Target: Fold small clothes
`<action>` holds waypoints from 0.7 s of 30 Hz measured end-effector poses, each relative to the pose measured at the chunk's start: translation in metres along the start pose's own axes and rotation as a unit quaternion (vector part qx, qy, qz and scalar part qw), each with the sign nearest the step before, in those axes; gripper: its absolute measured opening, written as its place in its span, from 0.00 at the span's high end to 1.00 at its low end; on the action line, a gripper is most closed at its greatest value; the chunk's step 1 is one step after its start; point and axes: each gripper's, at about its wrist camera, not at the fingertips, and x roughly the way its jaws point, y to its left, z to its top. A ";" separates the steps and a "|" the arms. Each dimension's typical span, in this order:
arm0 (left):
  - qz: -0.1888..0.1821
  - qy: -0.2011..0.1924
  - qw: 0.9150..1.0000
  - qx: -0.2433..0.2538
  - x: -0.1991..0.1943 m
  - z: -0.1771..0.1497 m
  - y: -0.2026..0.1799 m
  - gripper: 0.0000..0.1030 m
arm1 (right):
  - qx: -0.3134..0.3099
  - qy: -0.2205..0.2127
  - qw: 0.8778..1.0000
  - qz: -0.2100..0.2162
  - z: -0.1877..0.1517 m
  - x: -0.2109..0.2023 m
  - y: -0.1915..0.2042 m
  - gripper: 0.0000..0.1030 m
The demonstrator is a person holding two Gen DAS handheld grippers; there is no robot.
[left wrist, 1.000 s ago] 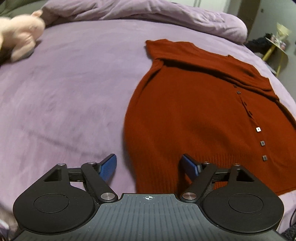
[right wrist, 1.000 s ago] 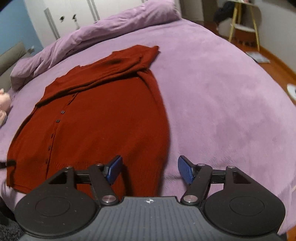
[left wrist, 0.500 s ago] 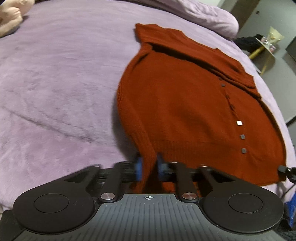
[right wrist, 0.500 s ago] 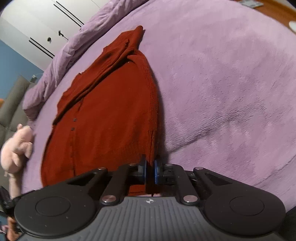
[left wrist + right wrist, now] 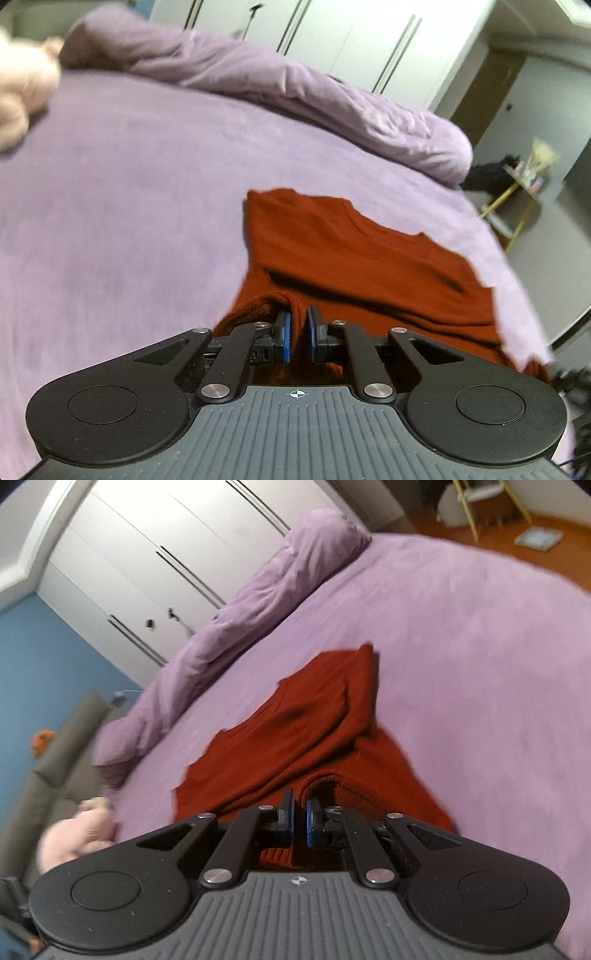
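A rust-red knit cardigan (image 5: 362, 254) lies on the purple bed (image 5: 129, 192); it also shows in the right wrist view (image 5: 295, 734). My left gripper (image 5: 297, 334) is shut on the cardigan's hem at its left corner, with the knit bunched between the blue pads. My right gripper (image 5: 298, 818) is shut on the hem at the right corner. Both corners are lifted and carried over the lower body toward the collar. The buttons are hidden under the folded part.
A rolled purple duvet (image 5: 295, 88) lies along the far side of the bed. A pink plush toy (image 5: 18, 92) sits at the far left; it also shows in the right wrist view (image 5: 74, 838). White wardrobe doors (image 5: 155, 554) stand behind. A small side table (image 5: 517, 192) is at the right.
A second ago both grippers were open at the hem. They closed on its two corners, then lifted and moved them forward over the cardigan toward the collar.
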 end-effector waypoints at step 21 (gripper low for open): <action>0.031 0.026 0.986 0.161 0.065 -0.017 -0.002 0.62 | -0.278 0.037 0.951 -0.133 -0.009 0.074 0.016 0.71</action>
